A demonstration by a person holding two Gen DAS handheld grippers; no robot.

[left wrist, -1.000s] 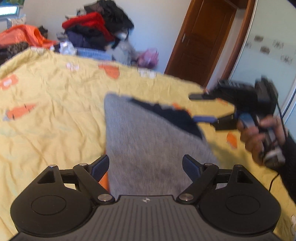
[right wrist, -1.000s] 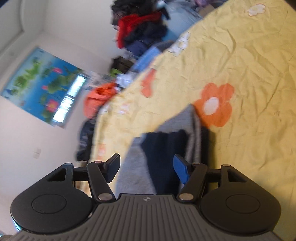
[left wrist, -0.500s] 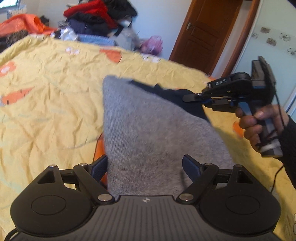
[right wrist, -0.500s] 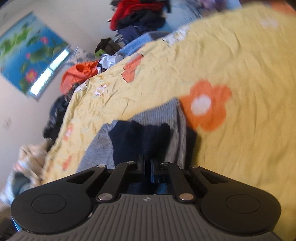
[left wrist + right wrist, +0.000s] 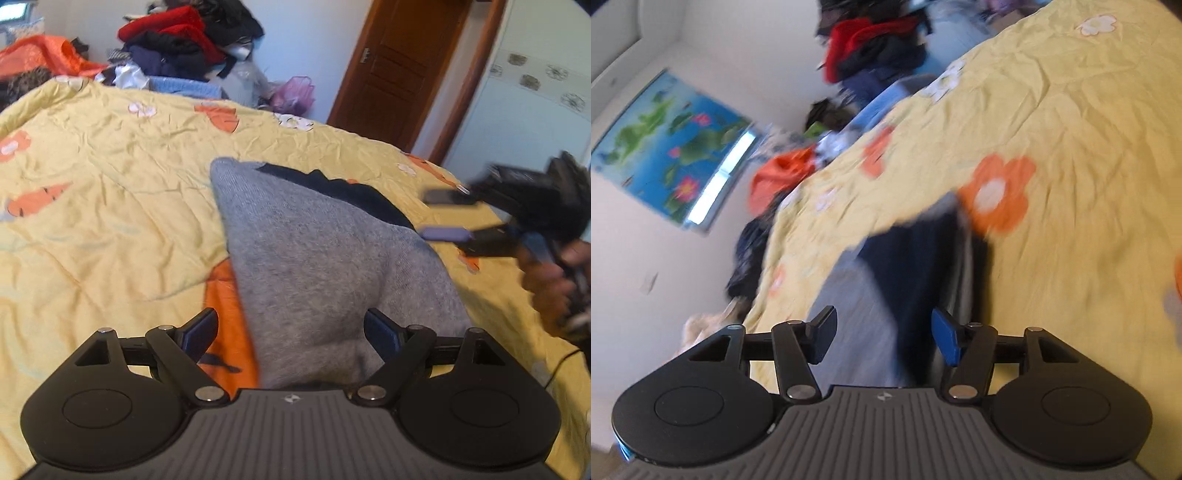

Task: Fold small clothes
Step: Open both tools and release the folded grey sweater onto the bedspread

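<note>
A grey knitted garment [image 5: 314, 266] lies on the yellow flowered bed cover [image 5: 92, 166], with a dark navy part [image 5: 354, 195] showing along its far right edge. My left gripper [image 5: 291, 325] hovers open over the garment's near end, its pads apart from the cloth. My right gripper [image 5: 443, 215], blurred, sits just off the garment's right edge, held by a hand [image 5: 550, 284]. In the right wrist view the right gripper [image 5: 883, 319] has its jaws opening. The grey cloth [image 5: 849, 306] and navy part [image 5: 916, 258] lie beyond the fingers, and nothing is pinched between them.
A heap of red, black and blue clothes [image 5: 184, 40] and an orange cloth [image 5: 40, 59] sit beyond the bed's far edge. A brown door [image 5: 399, 66] stands at the back right. A blue flower poster [image 5: 672, 147] hangs on the wall.
Half a second ago the right gripper was shut at the navy part. It has since opened and drawn back to the right. The left gripper has hardly moved.
</note>
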